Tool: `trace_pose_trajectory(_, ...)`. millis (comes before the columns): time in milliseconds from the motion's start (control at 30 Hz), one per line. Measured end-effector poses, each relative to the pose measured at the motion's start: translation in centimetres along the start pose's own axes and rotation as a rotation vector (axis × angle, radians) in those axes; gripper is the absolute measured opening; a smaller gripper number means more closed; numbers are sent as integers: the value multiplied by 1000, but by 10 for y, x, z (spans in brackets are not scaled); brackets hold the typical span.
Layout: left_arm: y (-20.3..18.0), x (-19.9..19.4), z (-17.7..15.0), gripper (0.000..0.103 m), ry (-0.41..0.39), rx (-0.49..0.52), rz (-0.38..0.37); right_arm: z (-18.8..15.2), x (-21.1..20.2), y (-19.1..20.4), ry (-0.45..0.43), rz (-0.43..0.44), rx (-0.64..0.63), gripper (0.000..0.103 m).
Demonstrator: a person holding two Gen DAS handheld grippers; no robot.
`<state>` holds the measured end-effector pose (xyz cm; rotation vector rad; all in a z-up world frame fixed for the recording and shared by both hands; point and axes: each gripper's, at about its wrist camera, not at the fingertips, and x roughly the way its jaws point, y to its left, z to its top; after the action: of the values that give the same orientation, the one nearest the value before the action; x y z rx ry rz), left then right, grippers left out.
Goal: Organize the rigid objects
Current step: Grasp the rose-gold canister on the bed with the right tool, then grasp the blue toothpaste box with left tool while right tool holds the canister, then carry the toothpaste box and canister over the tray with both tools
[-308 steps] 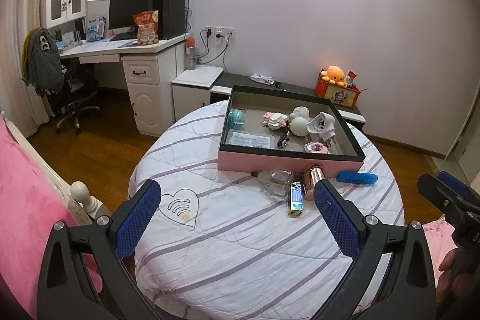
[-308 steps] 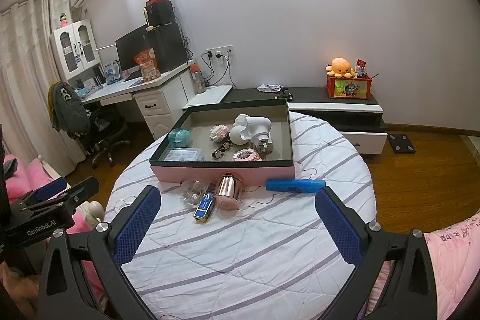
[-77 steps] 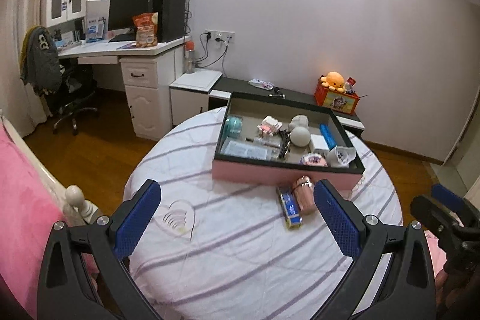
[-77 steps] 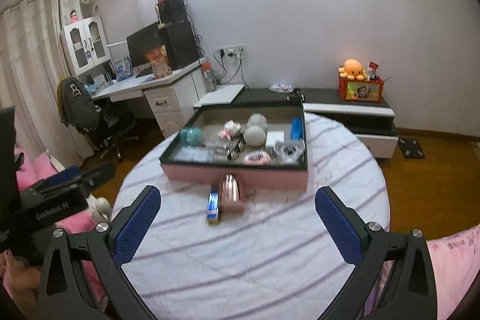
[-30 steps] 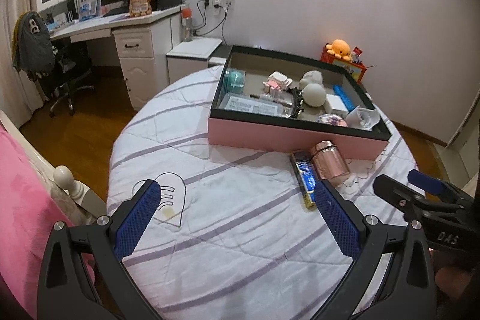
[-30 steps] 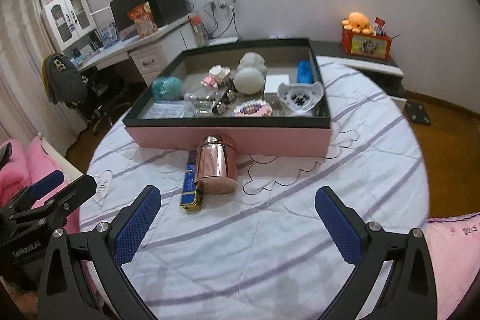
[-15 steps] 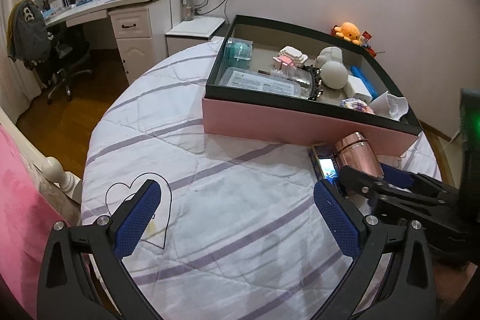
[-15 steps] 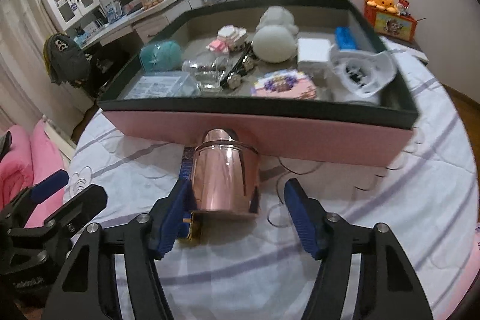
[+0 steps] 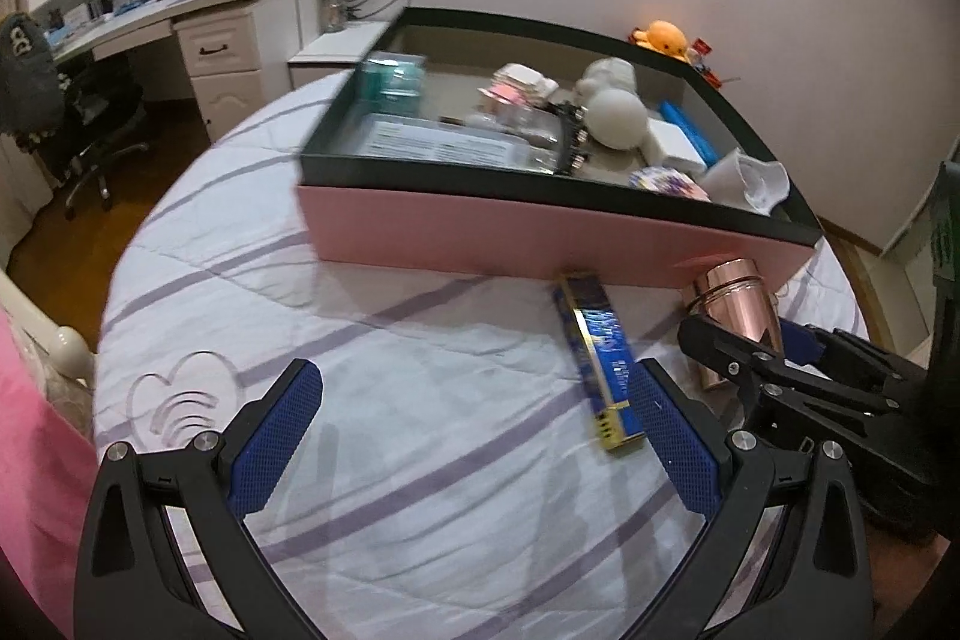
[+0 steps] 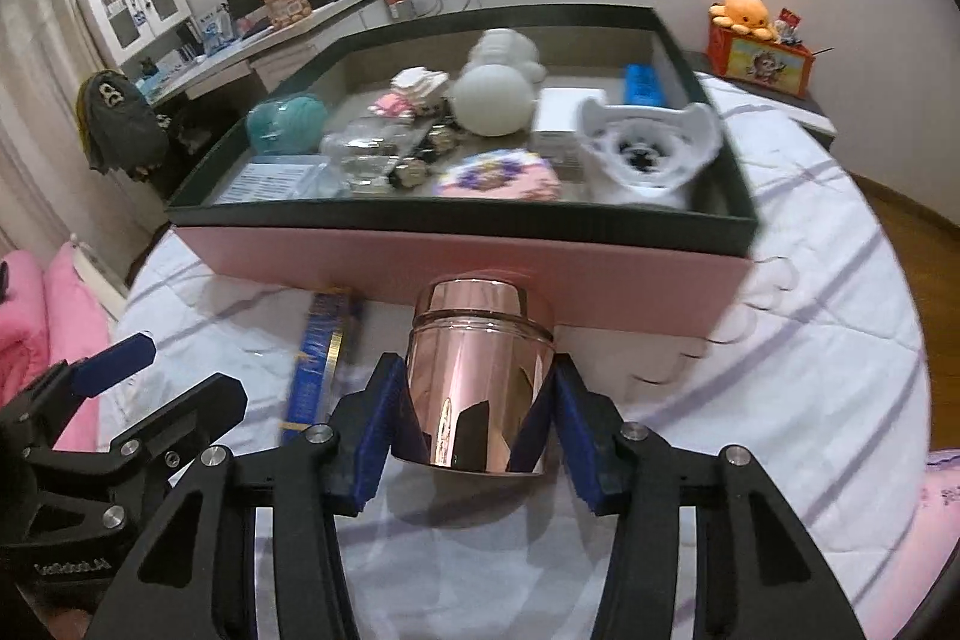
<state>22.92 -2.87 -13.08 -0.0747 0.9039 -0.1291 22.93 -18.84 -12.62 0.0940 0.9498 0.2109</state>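
Your right gripper (image 10: 477, 421) is clamped on the rose-gold canister (image 10: 478, 376), which lies on its side on the quilted white-and-lilac bedspread (image 10: 780, 400). Both blue-padded fingers (image 10: 377, 430) press against its flanks near the open end, and its lidded end points at the pink wall of the storage box (image 10: 468, 271), close to it or touching; you cannot tell which from here.

Your left gripper (image 9: 480, 436) hangs released above the bedspread (image 9: 372, 400), its fingers (image 9: 273, 436) spread wide with nothing between them. From that wrist view the canister (image 9: 735, 298) sits just beside the box's (image 9: 540, 241) right front corner, with the right gripper (image 9: 780, 346) reaching in from the right.

The flat blue-and-gold pack (image 9: 597, 349) lies on the bedspread to the left of the canister, one end near the box's pink wall, the other close to your left gripper's right finger. From the right wrist view the same pack (image 10: 321, 355) lies just left of the canister, apart from it.

Inside the box, behind its dark rim, you have a white ball (image 10: 493, 100), a teal round thing (image 10: 287, 121), a clear glass piece (image 10: 363, 154), a patterned pink disc (image 10: 498, 178), a white plug adapter (image 10: 651, 148), a small white box (image 10: 564, 118) and a blue stick (image 10: 643, 85) by the right wall
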Motion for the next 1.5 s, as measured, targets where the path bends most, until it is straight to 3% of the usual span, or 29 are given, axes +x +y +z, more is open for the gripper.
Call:
trace_pose_trajectory(167, -13, 17, 5, 102, 21, -8, -14, -3, -7, -8, -13, -99, -45, 50)
trace_pose_trajectory(367, -26, 40, 7, 96, 33, 21, 30, -7, -14, -20, -15, -108, -40, 49)
trace_pose_trajectory(467, -27, 37, 7, 72, 16, 33, 10, -10, -12, -20, -3, -100, -35, 48)
trace_pose_trajectory(533, -25, 36, 7, 43, 10, 45, 4, -12, -11, -20, 2, -92, -27, 48)
trace_pose_trajectory(633, -15, 33, 7, 22, 8, 34, -27, -12, -11, -19, 2, -83, -23, 48)
trace_pose_trajectory(833, -6, 25, 5, 20, 1, 24, -75, -14, -10, -18, -2, -70, -15, 47)
trace_pose_trajectory(1200, 2, -5, 4, 20, -30, 22, -91, -13, -28, -7, -6, 20, -5, 47)
trace_pose_trajectory(1500, 10, -44, 33, 20, -114, 28, -97, 17, -64, 17, -97, 86, -46, 47)
